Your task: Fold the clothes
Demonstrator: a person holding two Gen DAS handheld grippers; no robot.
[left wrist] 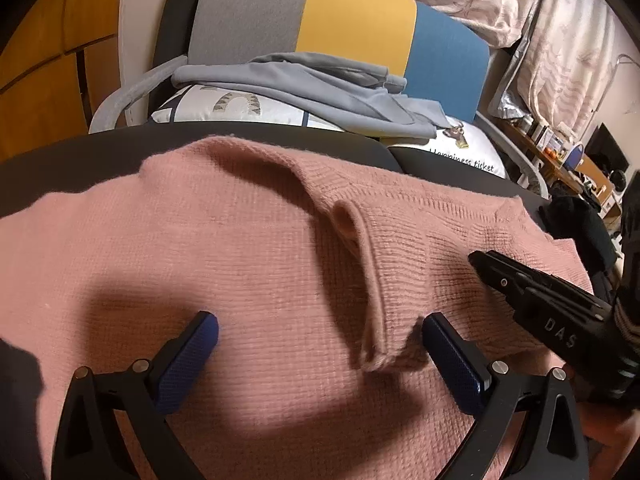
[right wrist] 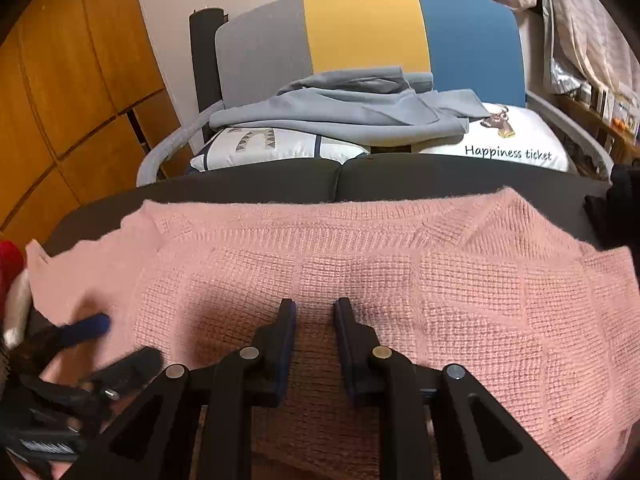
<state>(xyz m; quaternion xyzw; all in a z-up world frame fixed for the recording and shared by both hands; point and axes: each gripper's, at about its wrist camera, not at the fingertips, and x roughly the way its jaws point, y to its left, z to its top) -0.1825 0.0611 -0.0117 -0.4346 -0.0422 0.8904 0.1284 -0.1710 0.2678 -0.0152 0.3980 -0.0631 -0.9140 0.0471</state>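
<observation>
A pink knitted sweater [left wrist: 248, 248] lies spread over a dark cushioned surface [left wrist: 80, 156]. A sleeve cuff [left wrist: 372, 344] lies folded over its body. My left gripper [left wrist: 320, 332] is open, its blue pads on either side of the cuff end, low over the knit. My right gripper [right wrist: 315, 312] hovers over the sweater [right wrist: 440, 280] with its jaws a narrow gap apart and nothing between them. It also shows in the left wrist view [left wrist: 536, 300] at the right. The left gripper [right wrist: 86, 330] shows blurred in the right wrist view.
Behind the surface stands a chair with a grey, yellow and blue back [right wrist: 360, 28]. On it lie a grey garment [right wrist: 352, 112] and white printed pillows [right wrist: 516, 148]. Wooden cabinets [right wrist: 60, 100] are at the left. Dark clothing [left wrist: 576, 224] lies at the right.
</observation>
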